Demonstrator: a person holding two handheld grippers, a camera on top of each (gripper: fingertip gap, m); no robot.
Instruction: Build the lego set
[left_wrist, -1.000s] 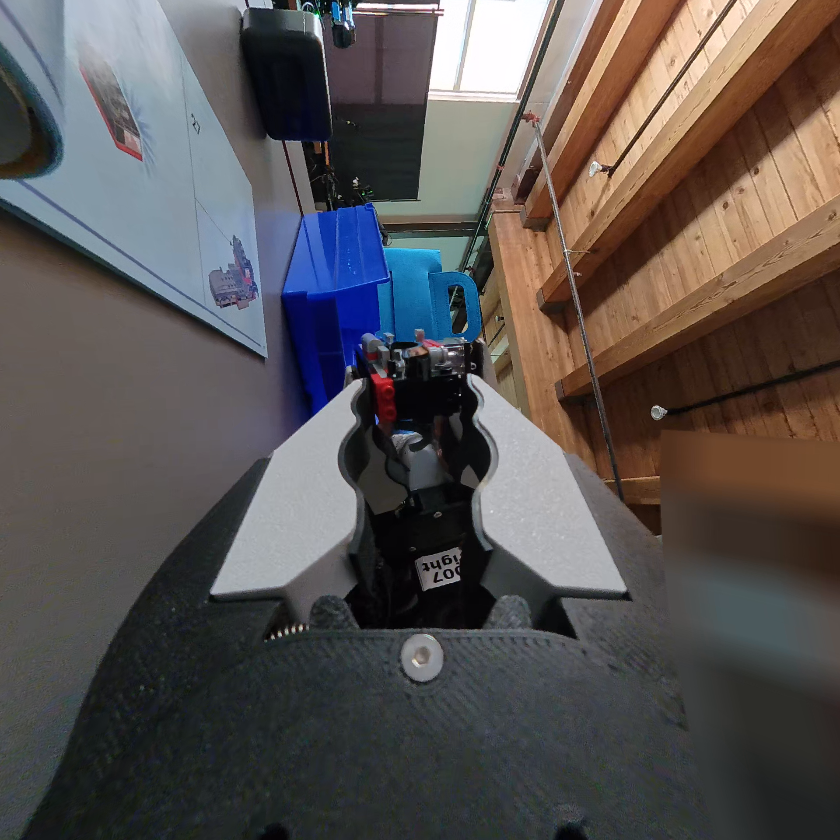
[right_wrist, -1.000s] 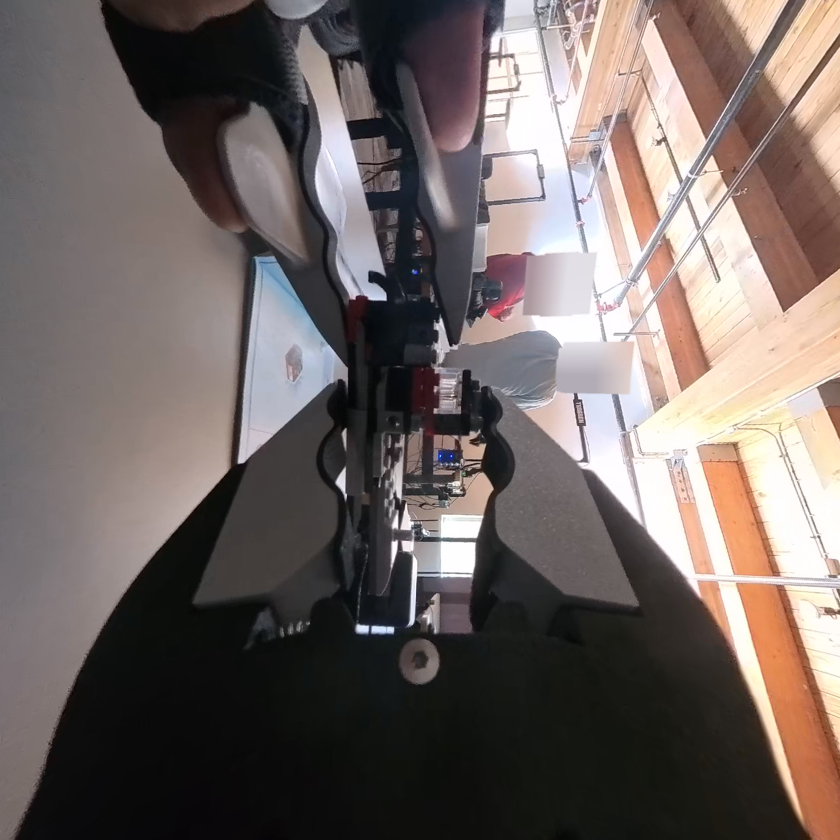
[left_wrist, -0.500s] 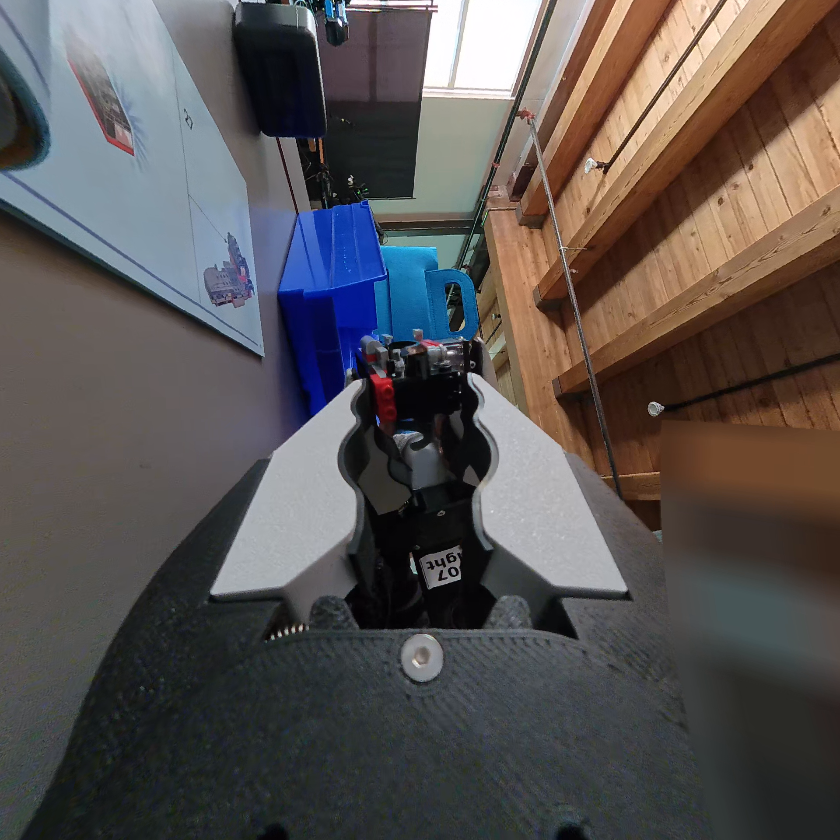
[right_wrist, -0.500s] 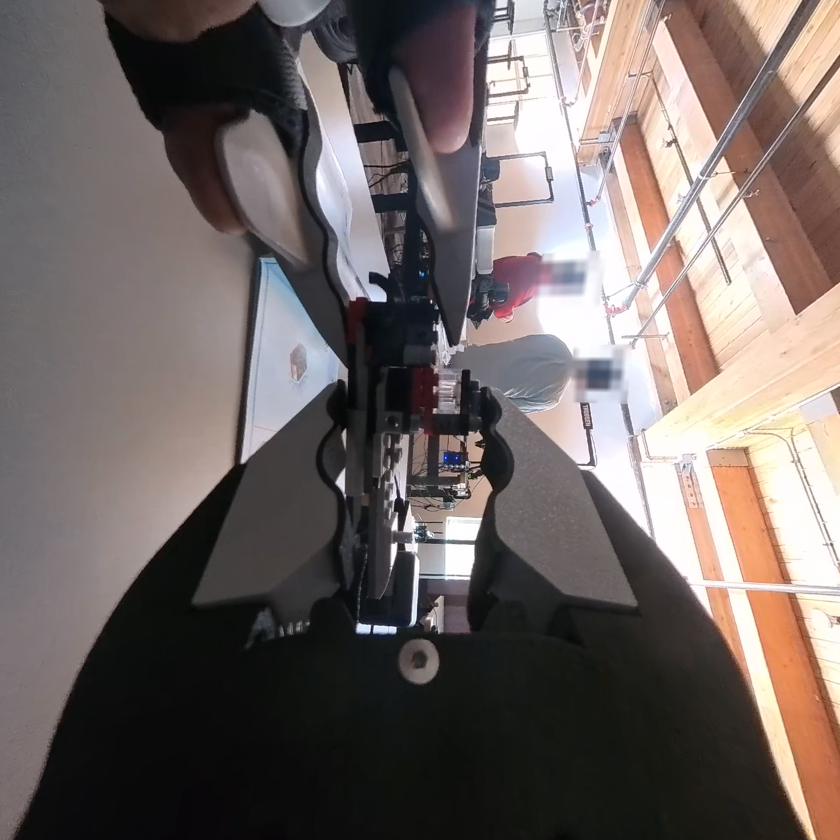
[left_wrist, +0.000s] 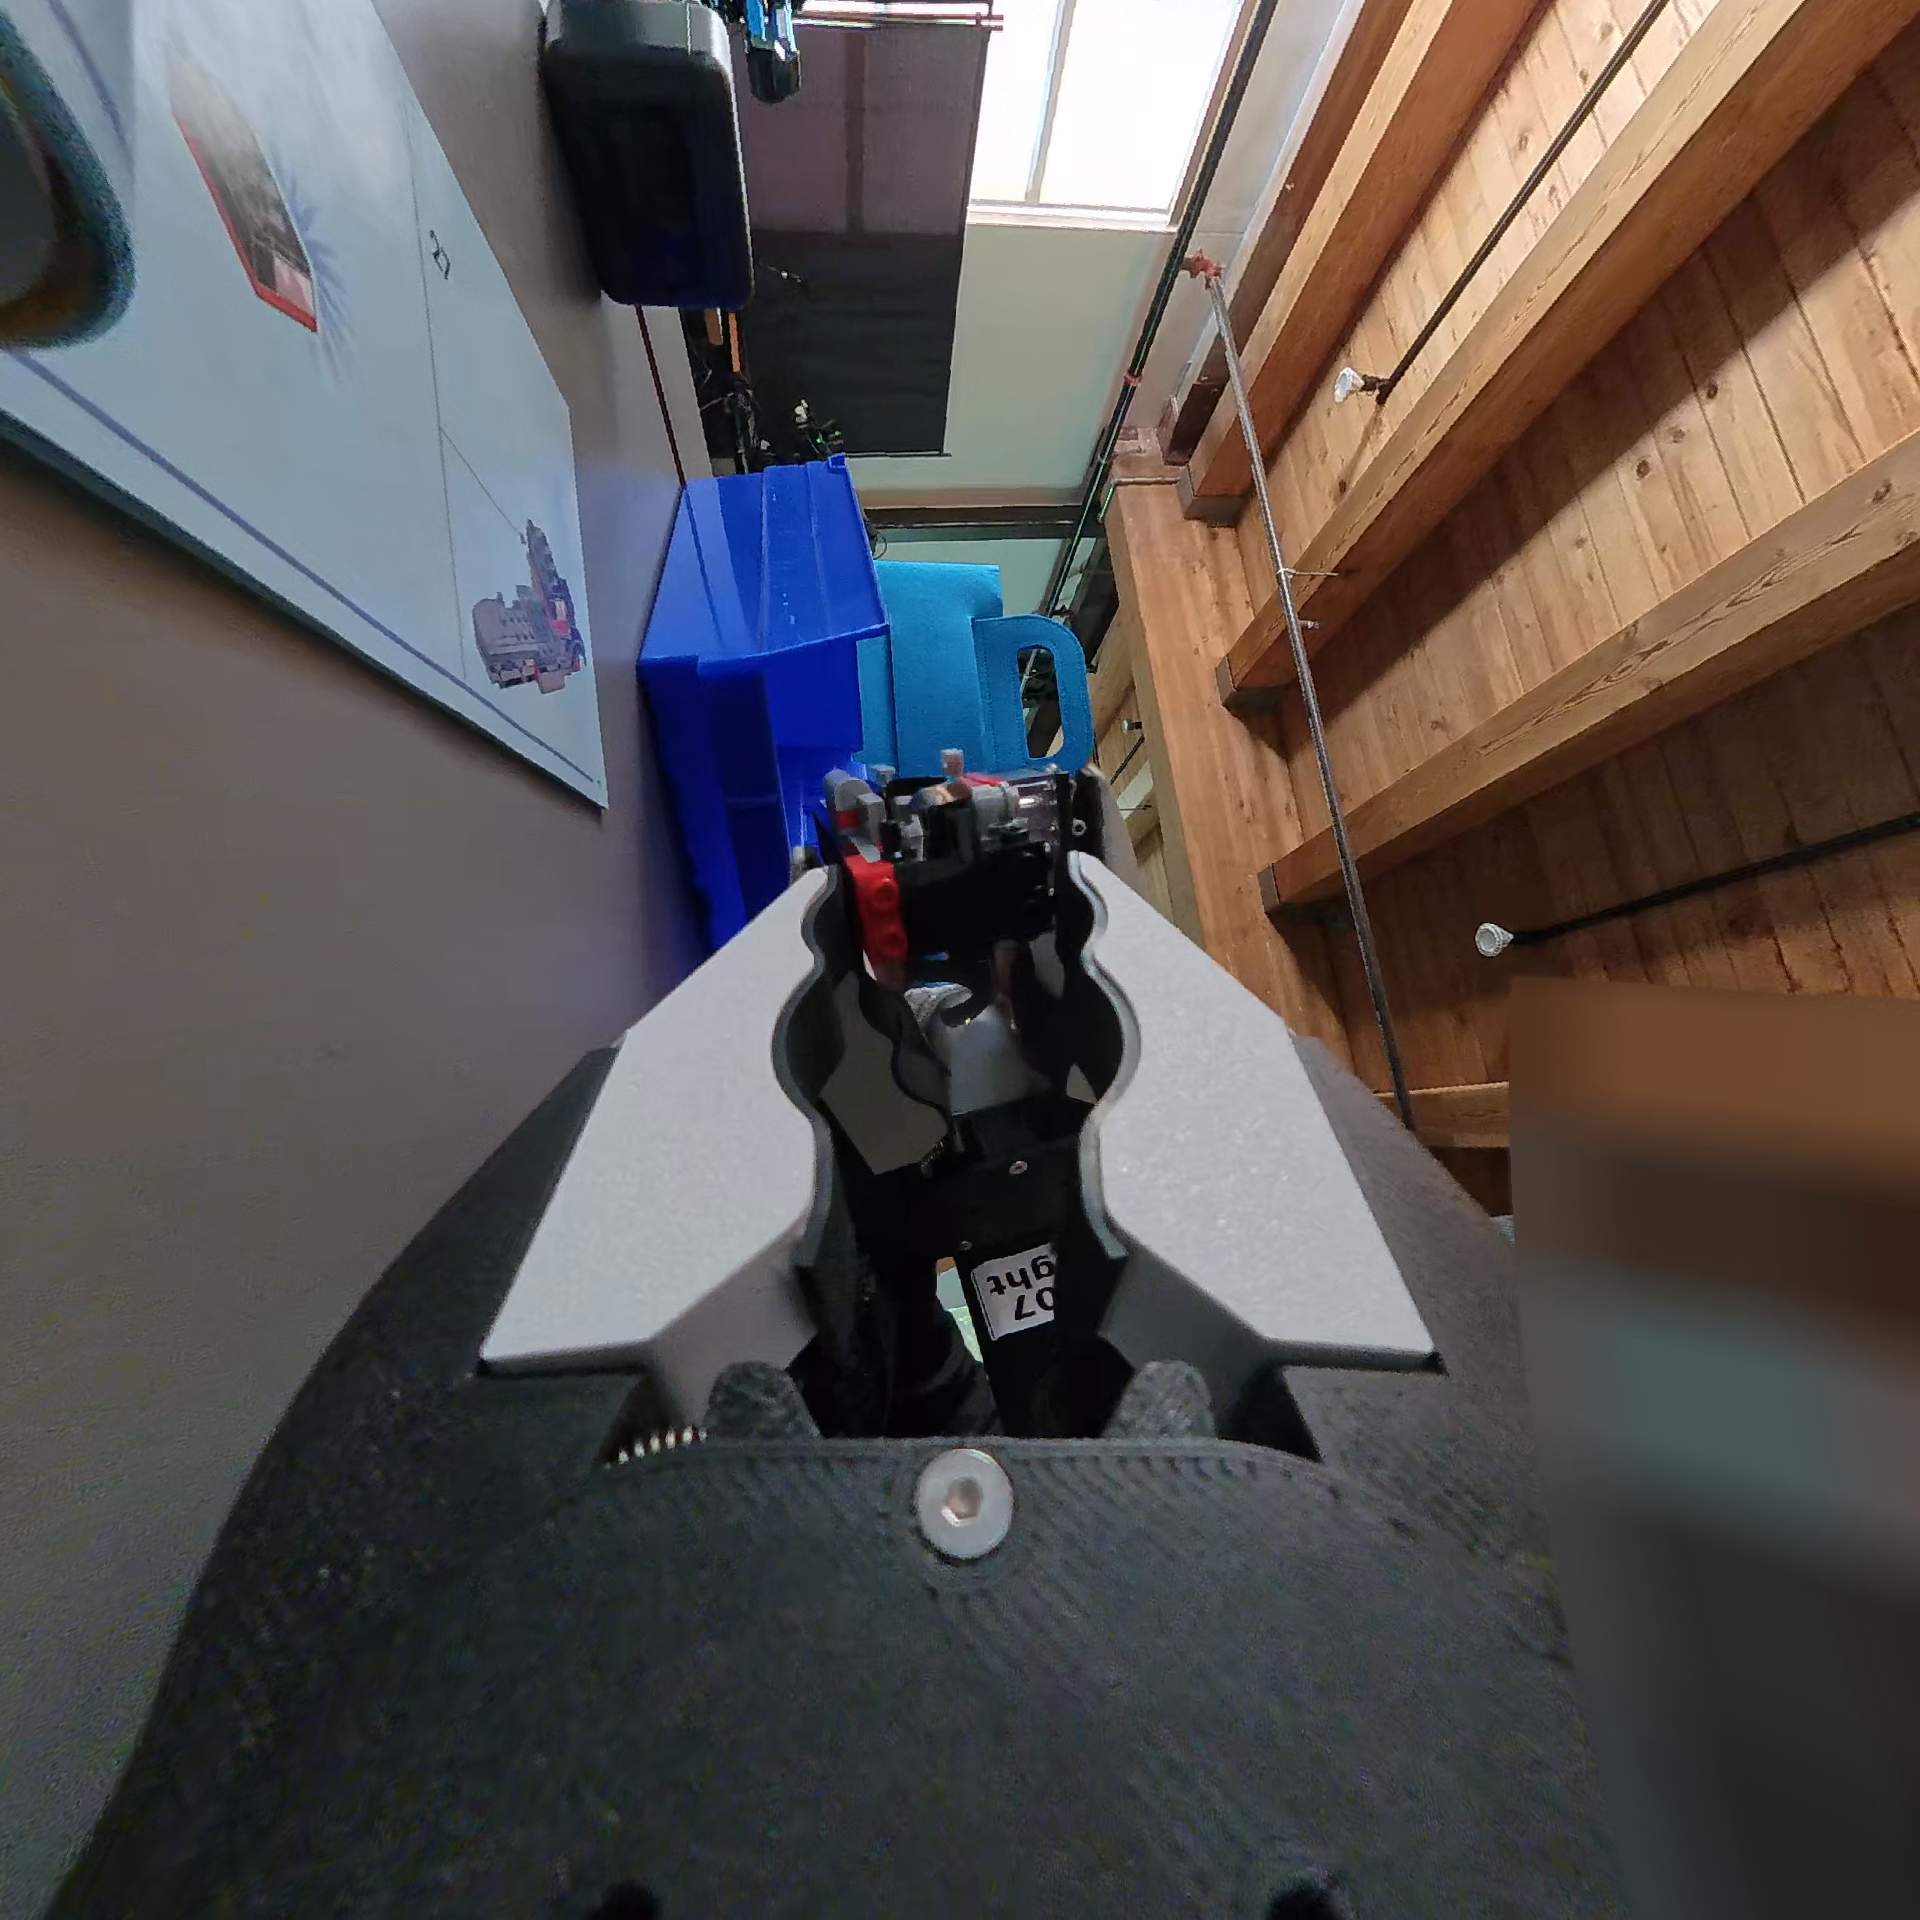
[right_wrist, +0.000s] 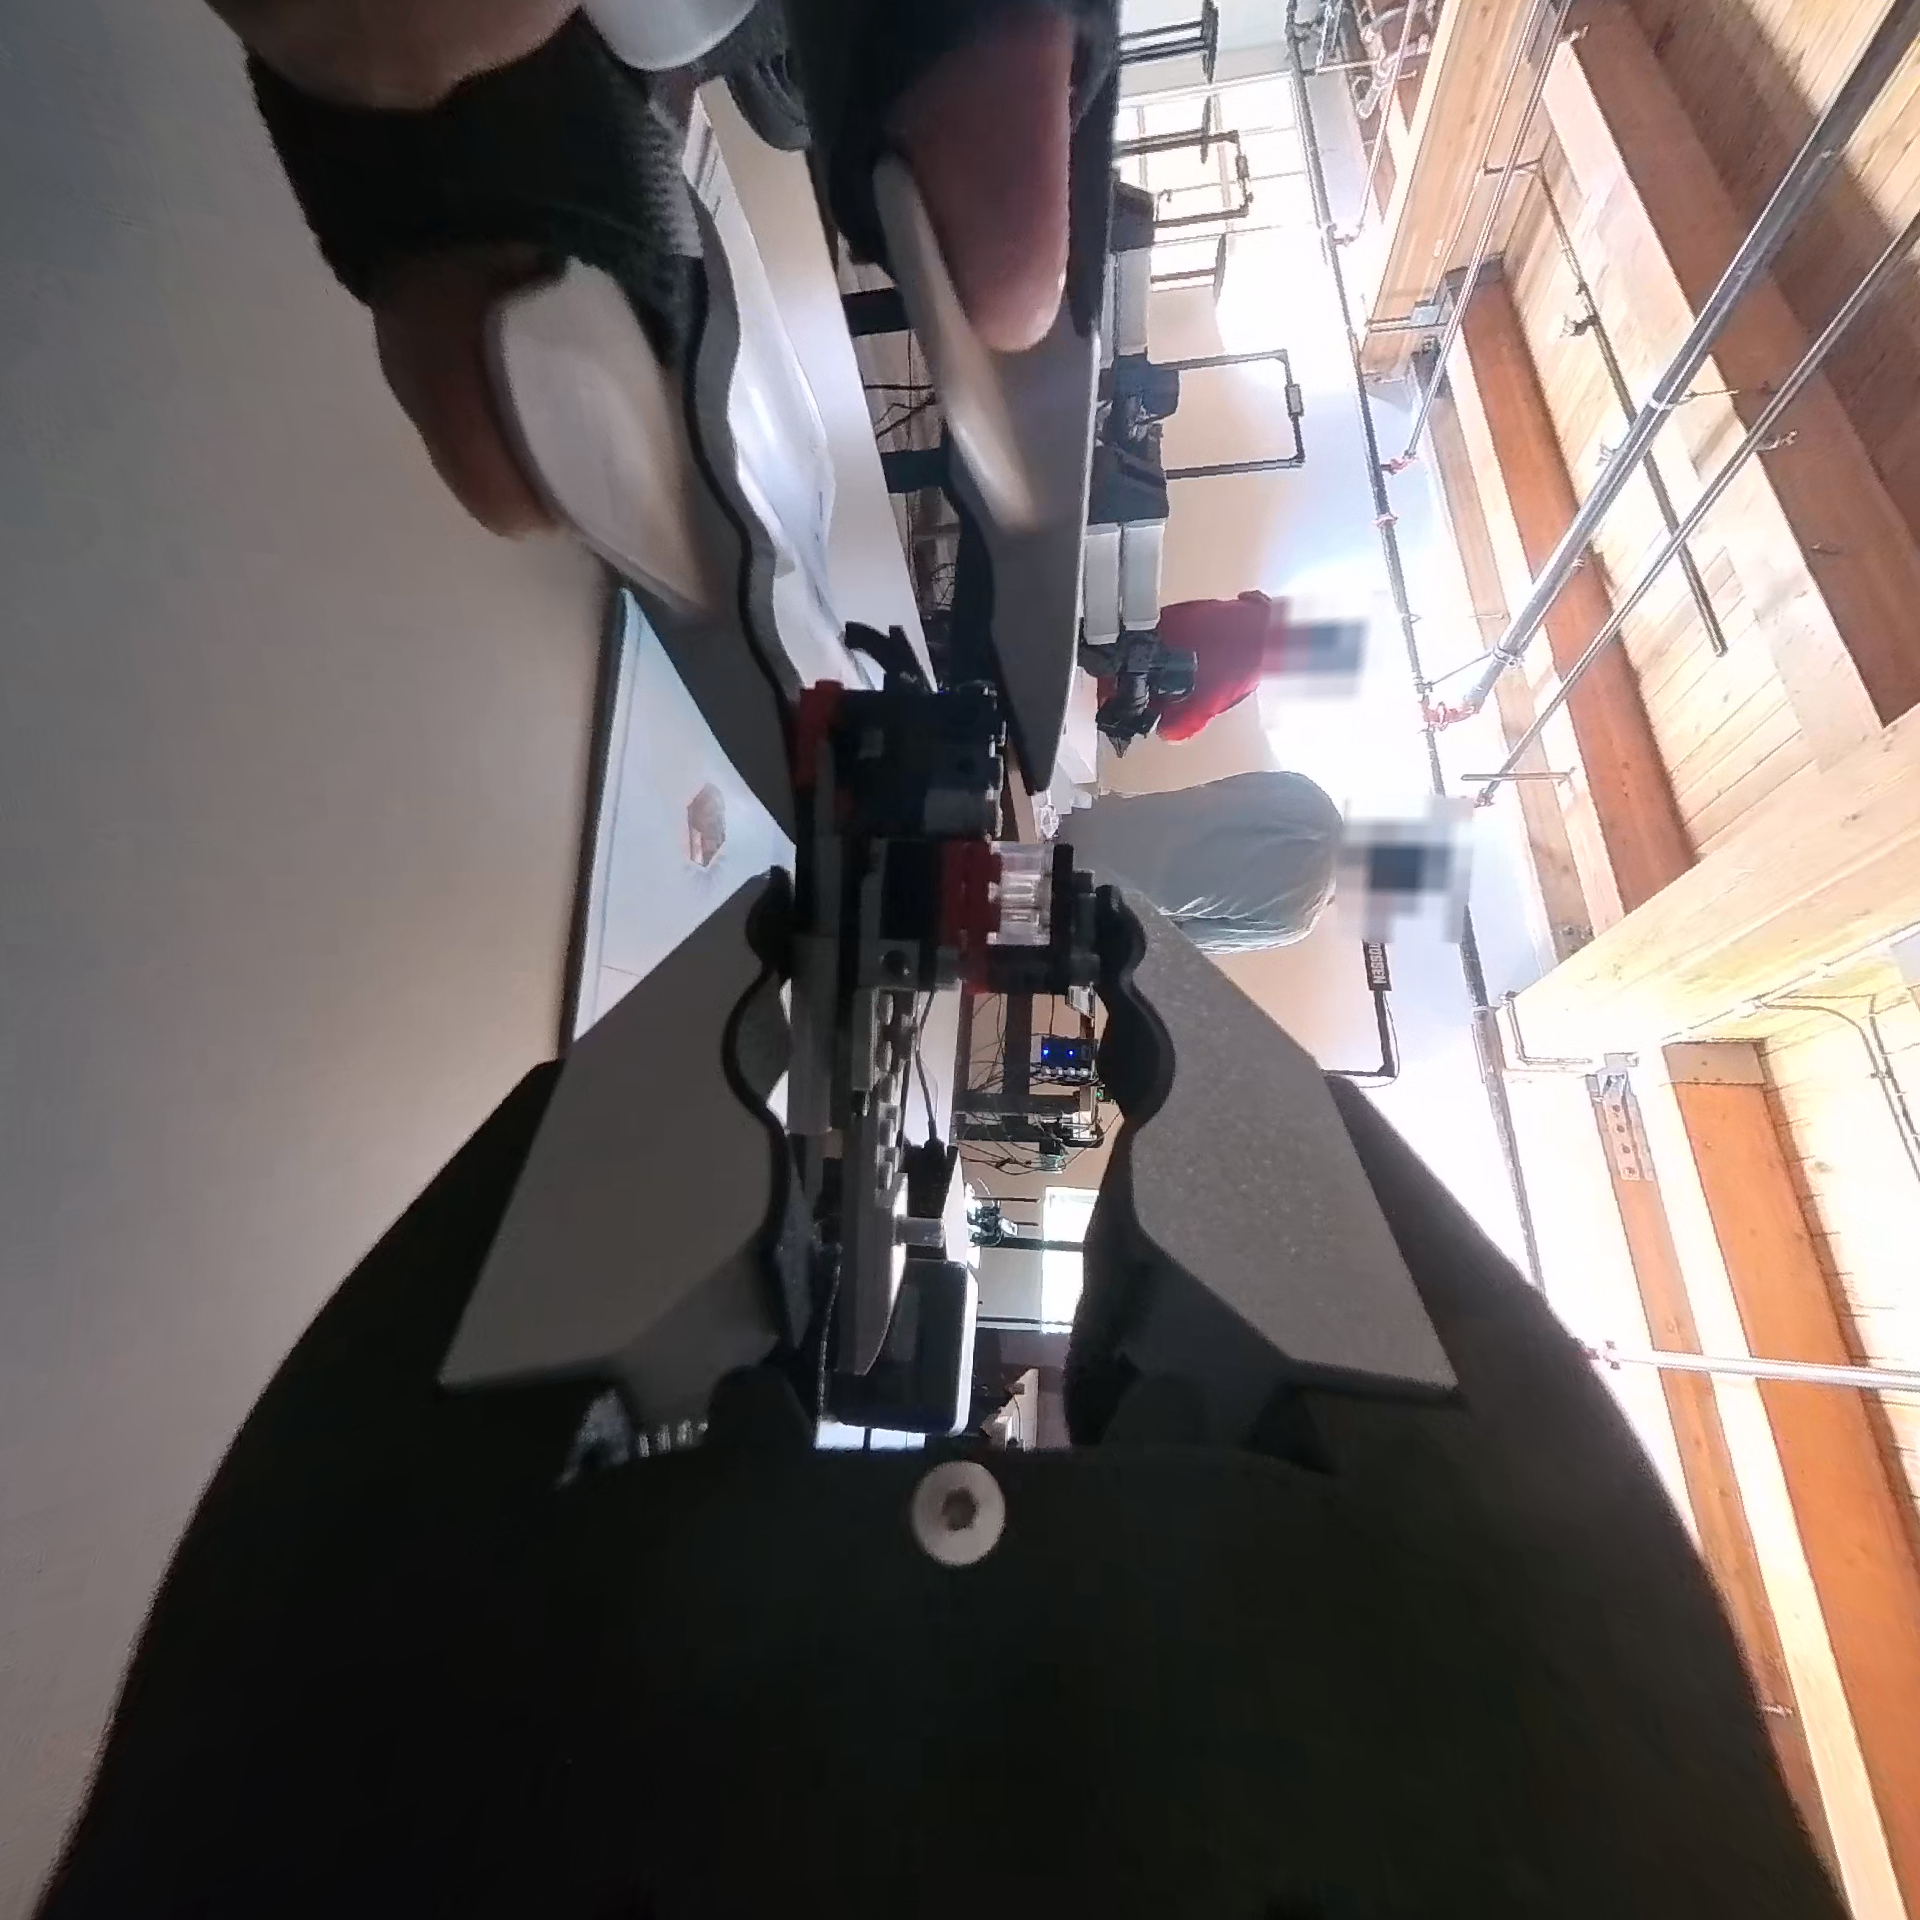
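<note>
A small lego model (left_wrist: 961, 868) of black, grey and red bricks with a clear piece is held in the air between both grippers. My left gripper (left_wrist: 951, 883) is shut on one end of it. My right gripper (right_wrist: 940, 914) is shut on the other end of the model (right_wrist: 935, 883), over its grey plate and red and clear bricks. In the right wrist view the left gripper's fingers (right_wrist: 1029, 582) come in from the top, held by a gloved hand (right_wrist: 499, 187). In the left wrist view the right gripper's finger (left_wrist: 883, 1081) shows through the gap behind the model.
Both views are turned sideways. The table (left_wrist: 260, 987) carries a printed instruction sheet (left_wrist: 312, 416), a blue bin (left_wrist: 758, 665) and a black box (left_wrist: 655, 156). Wooden beams (left_wrist: 1558, 364) fill the right. Two people (right_wrist: 1226, 873) are far off in the right wrist view. Both grippers' tips are close together, under 4 cm apart.
Both grippers have kept their hold on the model. The pair has drifted slightly, so the background has shifted a little in both views.
</note>
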